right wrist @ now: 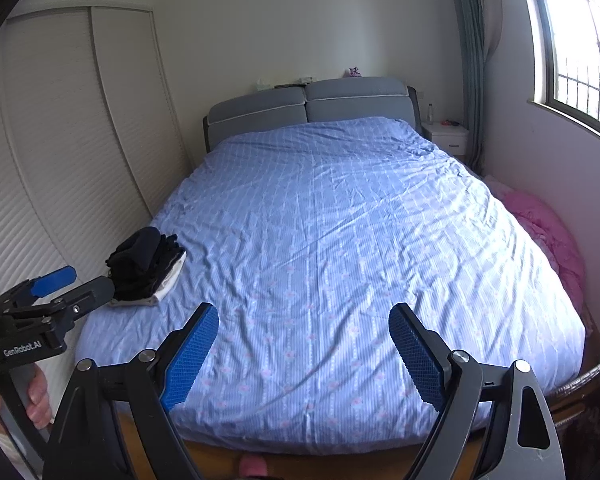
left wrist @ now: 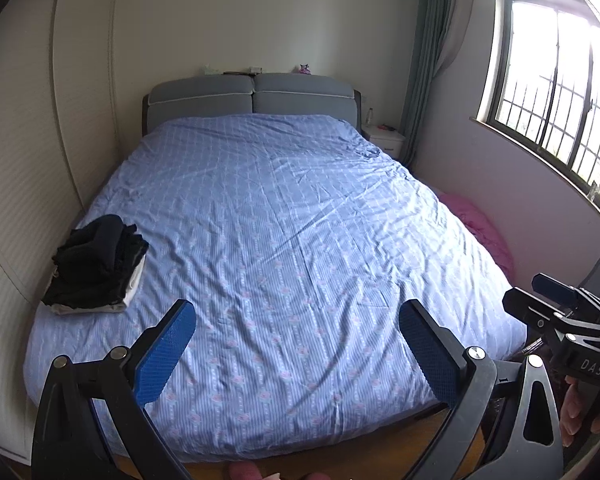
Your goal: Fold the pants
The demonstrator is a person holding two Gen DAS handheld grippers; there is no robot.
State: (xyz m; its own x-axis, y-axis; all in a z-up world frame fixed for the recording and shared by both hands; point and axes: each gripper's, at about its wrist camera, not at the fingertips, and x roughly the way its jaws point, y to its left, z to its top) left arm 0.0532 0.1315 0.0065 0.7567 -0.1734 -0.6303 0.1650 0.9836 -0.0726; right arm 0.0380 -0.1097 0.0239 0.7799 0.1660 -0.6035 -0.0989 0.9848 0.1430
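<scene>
Left wrist view
Left tool (left wrist: 296, 354): I see its blue pads spread wide apart, gripping nothing, held over the foot of the bed (left wrist: 284, 240).
Pants (left wrist: 98, 266): a dark folded stack on something white, lying near the bed's left edge, well apart from my left tool.
Right tool (left wrist: 556, 304): visible at the right margin; from here I cannot tell its pad spacing.
Pink bedding (left wrist: 482, 228): bunched between bed and window wall.

Right wrist view
Right tool (right wrist: 304, 354): pads wide apart, nothing between them, above the bed's foot (right wrist: 340, 220).
Pants (right wrist: 146, 266): same dark stack at the left edge, beside the louvred wardrobe (right wrist: 60, 152).
Left tool (right wrist: 64, 286): at the left margin, near the stack, not touching it.
Nightstand (right wrist: 446, 136): by the headboard.
</scene>
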